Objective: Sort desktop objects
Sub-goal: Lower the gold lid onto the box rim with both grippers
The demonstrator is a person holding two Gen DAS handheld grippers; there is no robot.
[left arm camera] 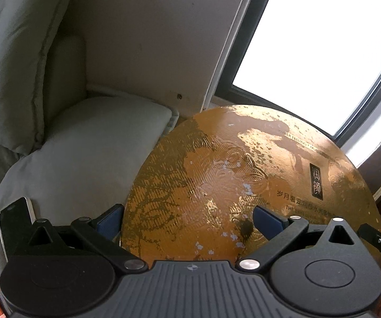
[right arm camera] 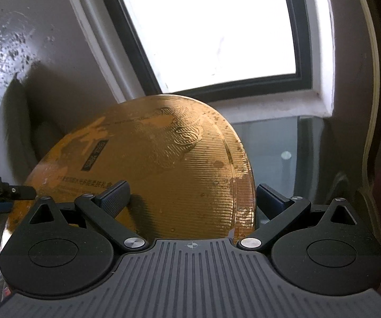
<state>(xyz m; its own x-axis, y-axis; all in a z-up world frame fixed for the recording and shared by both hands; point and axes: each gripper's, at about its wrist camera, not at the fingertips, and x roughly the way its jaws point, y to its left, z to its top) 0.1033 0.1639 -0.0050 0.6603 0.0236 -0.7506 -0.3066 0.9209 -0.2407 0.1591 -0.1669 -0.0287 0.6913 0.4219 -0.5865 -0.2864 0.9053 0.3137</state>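
Behind, a bright window point(right arm camera: 203, 26) and grey cushions point(left arm camera: 89, 143). Both grippers, left point(left arm camera: 187, 222) and right point(right arm camera: 193, 198), straddle opposite edges of the round gold box point(left arm camera: 243, 175), fingers spread and not visibly clamping. Uneven squeezing could tip or drop it.

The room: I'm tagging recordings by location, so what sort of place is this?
Probably a home living room or bedroom corner: grey cushions, a window, and a phone lying beside a round gold box.
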